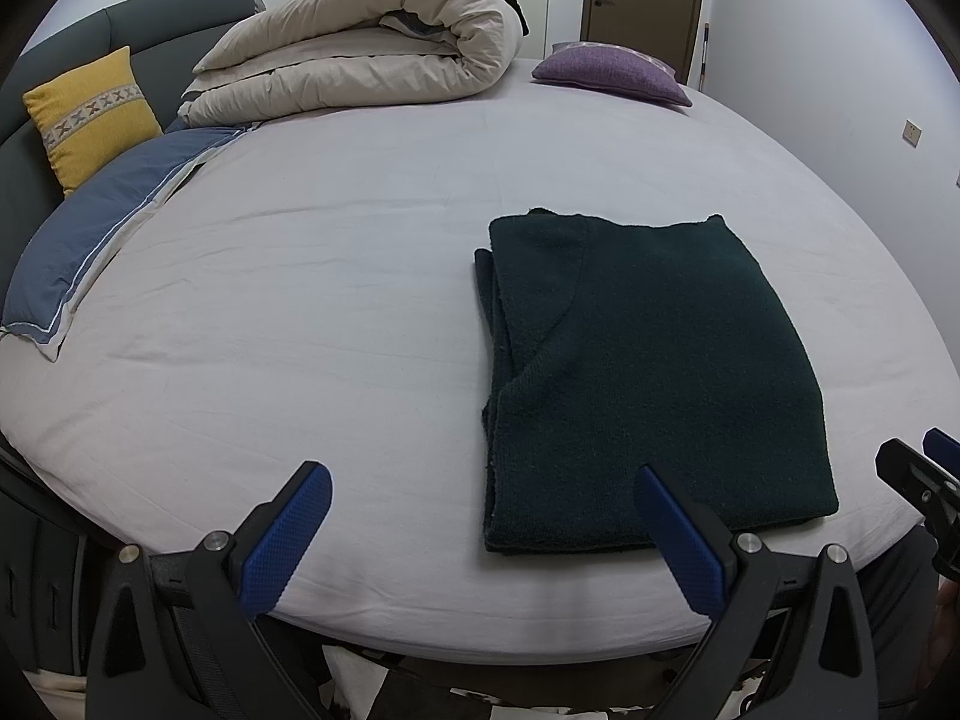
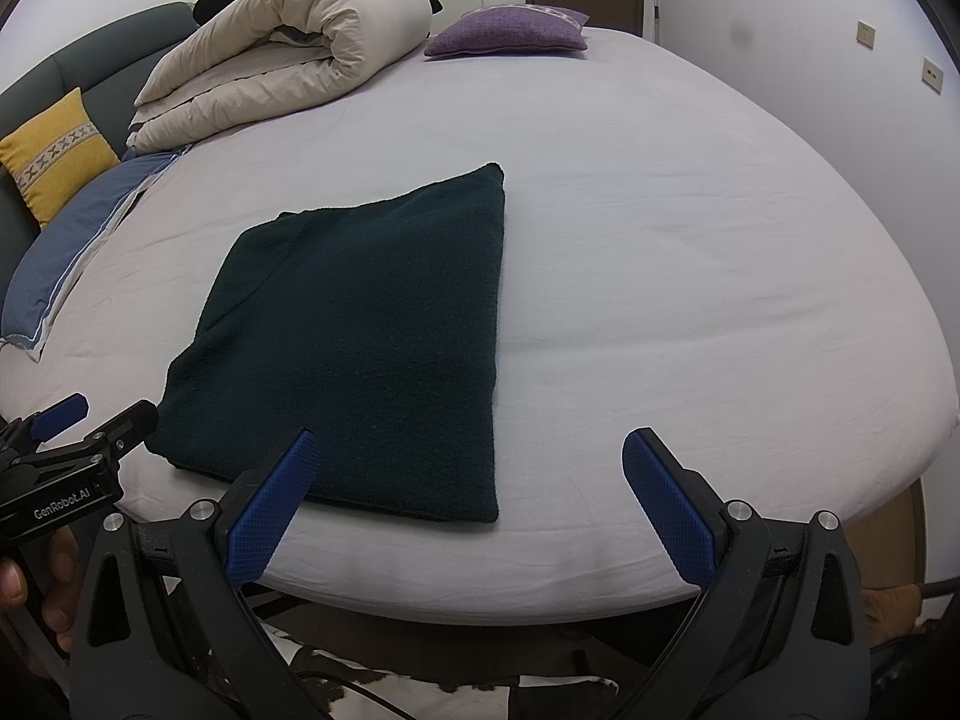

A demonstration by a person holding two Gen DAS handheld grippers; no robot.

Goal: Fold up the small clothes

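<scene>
- Nearest the cameras — the left gripper is held over the near edge of the bed, its jaws spread wide and nothing gripped between the blue pads; its right finger overlaps the near edge of the garment in the left wrist view, though contact cannot be judged.
- The right gripper is likewise held with jaws wide apart and empty; its left finger is seen against the near edge of the garment, its right finger over bare sheet.
- The dark green knitted garment is laid flat on the bed sheet, near the front edge. It is seen as a compact, roughly rectangular packet; layered edges are visible along its left side, so at least one fold is judged to be complete.
- No part of the garment is lifted or pinched. The fold is judged to be largely finished — at most one more halving or a smoothing pass may remain, and no other unfolded small clothes are shown.
- Further back on the left, a blue pillow and a yellow cushion are set against the grey headboard.
- At the far end, a rolled beige duvet and a purple cushion are seen, well apart from the garment.
</scene>
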